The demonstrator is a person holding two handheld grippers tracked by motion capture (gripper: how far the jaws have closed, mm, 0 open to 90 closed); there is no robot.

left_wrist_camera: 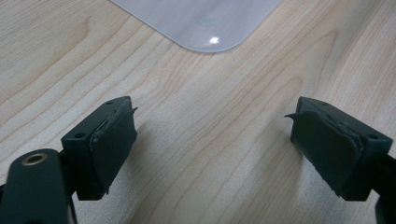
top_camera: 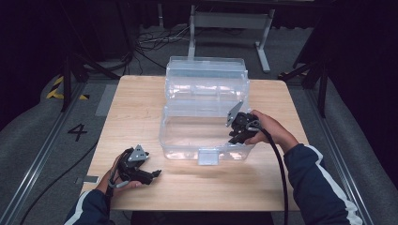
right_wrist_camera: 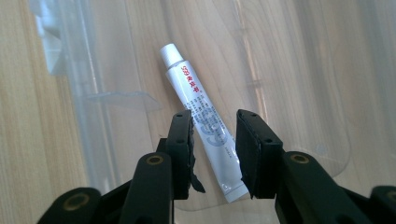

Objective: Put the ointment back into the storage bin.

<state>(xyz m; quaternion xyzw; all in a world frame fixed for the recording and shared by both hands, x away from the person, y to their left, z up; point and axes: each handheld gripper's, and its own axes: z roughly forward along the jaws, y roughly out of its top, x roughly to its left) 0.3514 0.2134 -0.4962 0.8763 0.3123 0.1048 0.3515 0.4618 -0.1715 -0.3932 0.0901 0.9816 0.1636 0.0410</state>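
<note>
White tube [right_wrist_camera: 204, 119] between right gripper's [right_wrist_camera: 214, 140] parted jaws; inside clear box [right_wrist_camera: 299, 70]

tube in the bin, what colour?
White tube with a white cap, red and grey print along its side. Best seen in the right gripper view.

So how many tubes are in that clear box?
1. A white tube lies on the floor of the clear box, below the right gripper, whose jaws stand apart. The high view's glare could hide others.

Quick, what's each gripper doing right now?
Left gripper: open, holding nothing, over bare table.
Right gripper: open, astride the white tube lying in the clear box.
</note>
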